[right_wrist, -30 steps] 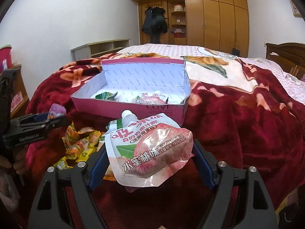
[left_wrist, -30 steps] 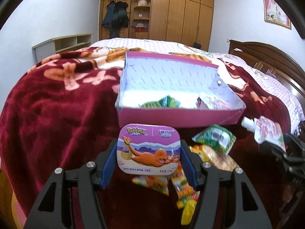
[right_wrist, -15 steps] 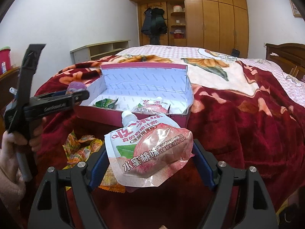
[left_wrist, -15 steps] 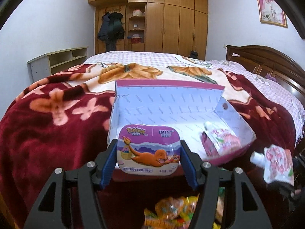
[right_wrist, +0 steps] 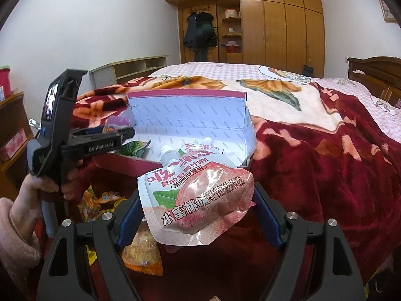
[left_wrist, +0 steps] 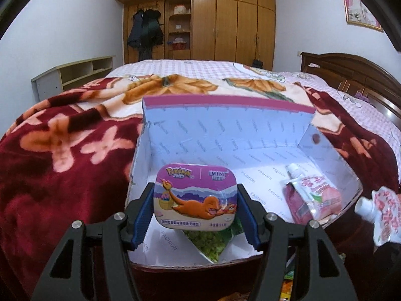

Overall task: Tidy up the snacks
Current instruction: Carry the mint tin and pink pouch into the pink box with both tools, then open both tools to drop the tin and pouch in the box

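Left gripper point(left_wrist: 196, 212) moved over box point(left_wrist: 225, 135), fingers clamping mint tin point(left_wrist: 195, 198). Right gripper point(right_wrist: 198, 215), fingers clamping peach pouch point(right_wrist: 198, 198); its view alone shows loose wrappers point(right_wrist: 100, 200), lower left.

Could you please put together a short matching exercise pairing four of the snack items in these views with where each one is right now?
Things:
1. mint tin
2. peach drink pouch
3. green snack packet
4. orange candy wrappers

Places:
A. loose on the red blanket, outside the box
B. clamped in the right gripper
C. lying on the box floor
D. clamped in the left gripper, held over the box

Pairs: 1-D, 2-B, 3-C, 4-A
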Demonstrator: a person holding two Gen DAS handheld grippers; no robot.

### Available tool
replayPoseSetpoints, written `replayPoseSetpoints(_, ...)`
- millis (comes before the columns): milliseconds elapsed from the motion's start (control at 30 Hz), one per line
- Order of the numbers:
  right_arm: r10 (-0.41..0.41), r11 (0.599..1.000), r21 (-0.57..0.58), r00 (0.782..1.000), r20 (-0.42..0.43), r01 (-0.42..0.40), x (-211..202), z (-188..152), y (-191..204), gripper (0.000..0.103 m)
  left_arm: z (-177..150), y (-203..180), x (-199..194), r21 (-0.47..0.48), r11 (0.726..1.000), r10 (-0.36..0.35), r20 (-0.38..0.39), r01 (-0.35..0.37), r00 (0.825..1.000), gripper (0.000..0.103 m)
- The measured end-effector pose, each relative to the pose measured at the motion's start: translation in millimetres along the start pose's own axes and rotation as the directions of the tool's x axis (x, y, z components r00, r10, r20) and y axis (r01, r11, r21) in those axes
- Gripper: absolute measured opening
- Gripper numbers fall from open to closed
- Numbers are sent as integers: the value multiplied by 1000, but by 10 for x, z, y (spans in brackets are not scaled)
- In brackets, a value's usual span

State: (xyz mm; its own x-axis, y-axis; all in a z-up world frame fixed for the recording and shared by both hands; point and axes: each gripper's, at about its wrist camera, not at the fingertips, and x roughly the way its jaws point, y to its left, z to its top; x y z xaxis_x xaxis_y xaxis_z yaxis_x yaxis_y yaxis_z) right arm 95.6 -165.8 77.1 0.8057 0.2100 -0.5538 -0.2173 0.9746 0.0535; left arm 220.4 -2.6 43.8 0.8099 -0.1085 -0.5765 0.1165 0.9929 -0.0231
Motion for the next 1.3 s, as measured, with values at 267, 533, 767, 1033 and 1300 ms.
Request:
replayPoseSetpoints(267, 4, 1000, -8, 1000, 5, -4, 142, 131, 0, 82, -27, 61, 50, -20, 1000, -7, -7, 6, 1000, 68)
replayPoseSetpoints(533, 2, 1000, 6, 1000, 5, -2, 407, 318, -42, 82, -34, 24, 55, -1, 1000, -1, -7, 1, 1000, 72)
replayPoseSetpoints(767, -14, 1000, -8, 1000, -5, 14, 693, 468, -23, 82, -37, 22, 55, -3, 1000, -2, -7, 2, 1000, 73)
replayPoseSetpoints(1033, -46, 999, 22, 998, -38, 47, 1047, 562, -91, 82, -34, 22, 54, -3, 1000, -2, -7, 2, 1000, 73)
replayPoseSetpoints(1300, -61, 997, 53, 997, -51, 64, 1174, 570, -154, 82, -39, 12, 54, -1, 1000, -2, -7, 2, 1000, 74)
